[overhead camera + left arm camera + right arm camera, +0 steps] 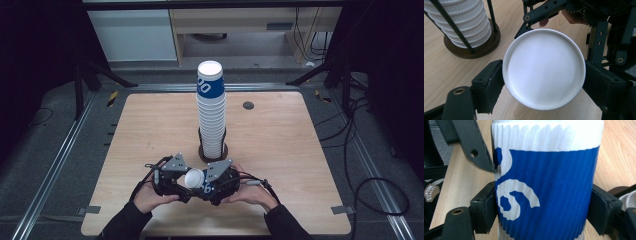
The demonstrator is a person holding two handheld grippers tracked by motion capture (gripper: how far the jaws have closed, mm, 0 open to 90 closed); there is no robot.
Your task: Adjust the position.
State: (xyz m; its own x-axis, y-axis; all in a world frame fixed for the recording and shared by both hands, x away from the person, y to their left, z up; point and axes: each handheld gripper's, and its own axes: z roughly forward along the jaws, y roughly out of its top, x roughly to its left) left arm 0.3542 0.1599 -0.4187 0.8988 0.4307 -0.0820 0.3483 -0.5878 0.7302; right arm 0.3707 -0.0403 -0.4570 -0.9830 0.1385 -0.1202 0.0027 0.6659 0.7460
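Tongs meeting low over the bench: left tongs and right tongs are both pinching one cup.

Left gripper view: pads are squeezing the cup's white base; overpressure risks crushing it.

Right gripper view: pads are clamping the blue wall; opposed pulling risks tearing, or knocking the nearby stack.

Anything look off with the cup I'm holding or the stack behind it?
Nothing is damaged or spilled. The cup lies on its side between both grippers, its white base facing the left gripper, the right gripper clamped on its blue wall. The stack stands upright in its holder.
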